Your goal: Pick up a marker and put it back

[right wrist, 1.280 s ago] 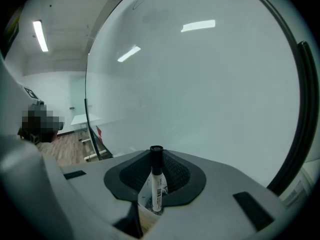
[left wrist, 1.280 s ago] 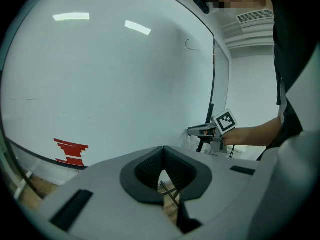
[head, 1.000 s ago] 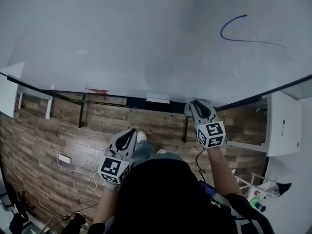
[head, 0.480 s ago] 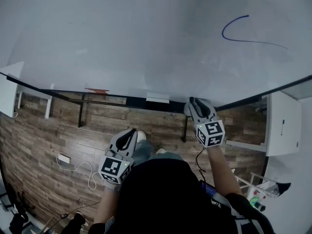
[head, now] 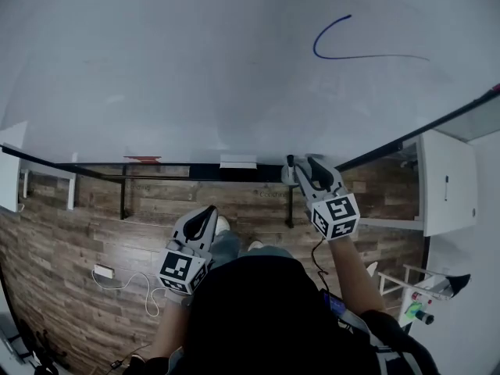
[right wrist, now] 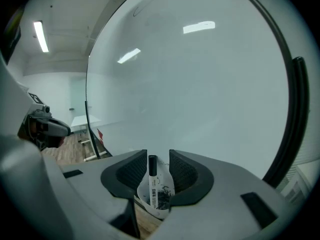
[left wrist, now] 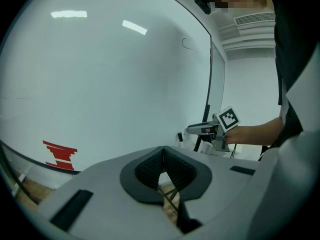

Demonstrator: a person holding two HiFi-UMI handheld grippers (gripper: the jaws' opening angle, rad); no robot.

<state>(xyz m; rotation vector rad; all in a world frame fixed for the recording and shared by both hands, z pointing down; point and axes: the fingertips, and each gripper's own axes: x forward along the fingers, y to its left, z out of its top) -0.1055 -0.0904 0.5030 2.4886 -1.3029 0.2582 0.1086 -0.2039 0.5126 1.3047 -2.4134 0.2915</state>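
1 marker (right wrist: pixel 152 178) upright between right gripper (right wrist: pixel 158 155) fingers, just opened and released, left gripper (left wrist: pixel 163 150) fingers clenched

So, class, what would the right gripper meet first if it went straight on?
Probably the marker standing between the jaws of the right gripper, which have just been opening; then the whiteboard.

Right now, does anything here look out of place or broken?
Nothing looks damaged or spilled. The marker stands upright between the right gripper's jaws, which have just been opening and do not press it. Only untidy bits: a white adapter lies loose on the wood floor, and a lone blue stroke marks the whiteboard.
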